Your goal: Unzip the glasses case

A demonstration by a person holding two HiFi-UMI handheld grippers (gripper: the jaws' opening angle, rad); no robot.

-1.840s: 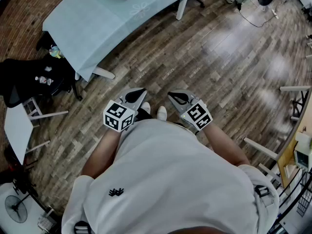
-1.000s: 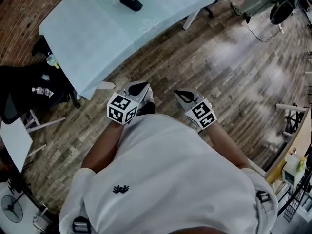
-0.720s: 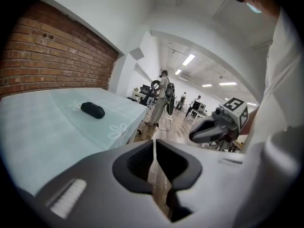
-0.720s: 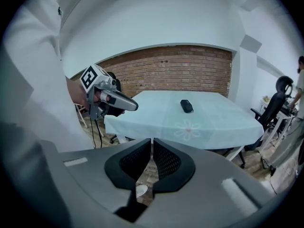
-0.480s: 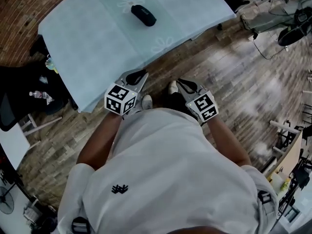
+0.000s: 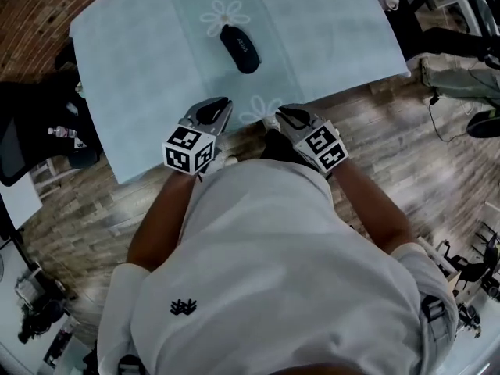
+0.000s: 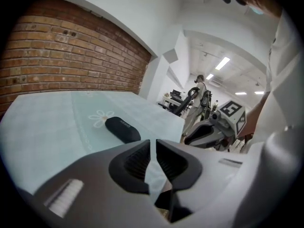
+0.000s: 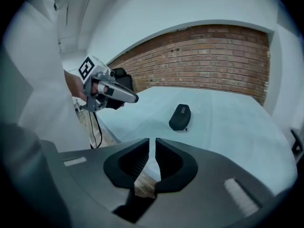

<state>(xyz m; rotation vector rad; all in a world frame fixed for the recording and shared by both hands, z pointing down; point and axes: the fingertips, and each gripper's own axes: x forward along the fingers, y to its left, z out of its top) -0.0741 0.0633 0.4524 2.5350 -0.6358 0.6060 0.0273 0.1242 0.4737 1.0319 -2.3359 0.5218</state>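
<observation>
- Your left gripper [image 6: 219,106]: jaws pressed together, only a thin slit between them, nothing held.
- Your right gripper [image 6: 286,115]: jaws likewise together, empty.
- Both grippers hang over the near edge of the pale blue surface [image 6: 133,69].
- The black glasses case [image 6: 240,48] lies on the surface beyond them, touching a printed flower [image 6: 223,14], apart from both grippers.

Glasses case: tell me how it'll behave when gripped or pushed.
The glasses case lies flat, so it probably won't roll or tip. Its rounded shell looks stiff, likely keeping its shape when gripped. On the smooth tablecloth it may slide if pushed without being held.
</observation>
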